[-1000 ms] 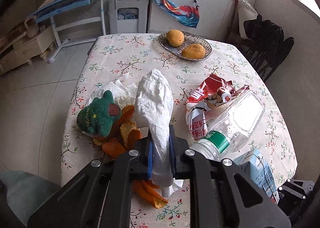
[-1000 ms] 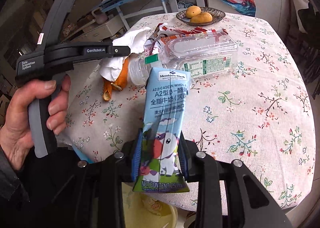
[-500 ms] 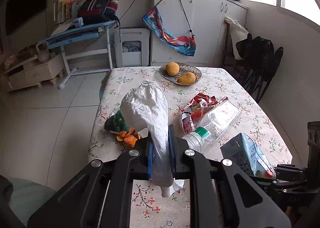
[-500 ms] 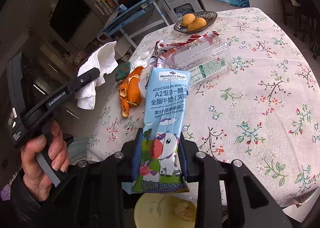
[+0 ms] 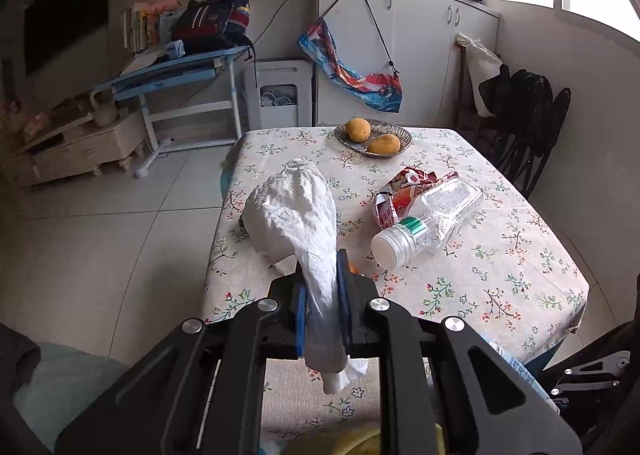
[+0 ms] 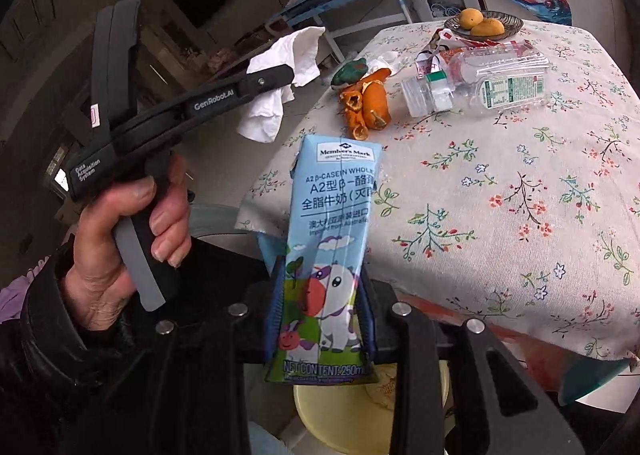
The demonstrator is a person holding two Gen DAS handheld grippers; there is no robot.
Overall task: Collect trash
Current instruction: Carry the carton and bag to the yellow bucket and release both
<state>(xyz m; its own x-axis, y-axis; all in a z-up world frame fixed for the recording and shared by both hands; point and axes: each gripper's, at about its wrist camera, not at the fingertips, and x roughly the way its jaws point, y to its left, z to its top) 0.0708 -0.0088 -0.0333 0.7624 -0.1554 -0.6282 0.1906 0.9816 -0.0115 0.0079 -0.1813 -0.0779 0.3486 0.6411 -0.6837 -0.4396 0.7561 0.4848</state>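
Observation:
My left gripper (image 5: 322,295) is shut on a crumpled white tissue (image 5: 296,215), held up in the air off the table's near left corner; the same tissue (image 6: 280,67) shows in the right wrist view, hanging from the left gripper (image 6: 288,75). My right gripper (image 6: 320,295) is shut on a blue milk carton (image 6: 332,211), upright, held before the table's near edge above a yellow bin (image 6: 344,411). On the flowered tablecloth (image 6: 500,215) lie an empty clear bottle (image 6: 480,83), orange peels (image 6: 368,103), a red wrapper (image 5: 404,187) and a green toy (image 6: 350,71).
A dish with two oranges (image 5: 372,135) stands at the table's far end. A dark chair (image 5: 528,127) is at the far right, a blue desk (image 5: 180,71) and a low cabinet (image 5: 76,147) across the tiled floor (image 5: 100,247) on the left. A hand (image 6: 132,231) grips the left tool.
Both grippers have drawn back from the table towards its near edge, each still holding its item. The left one rose with the tissue; the carton now hangs over the yellow bin.

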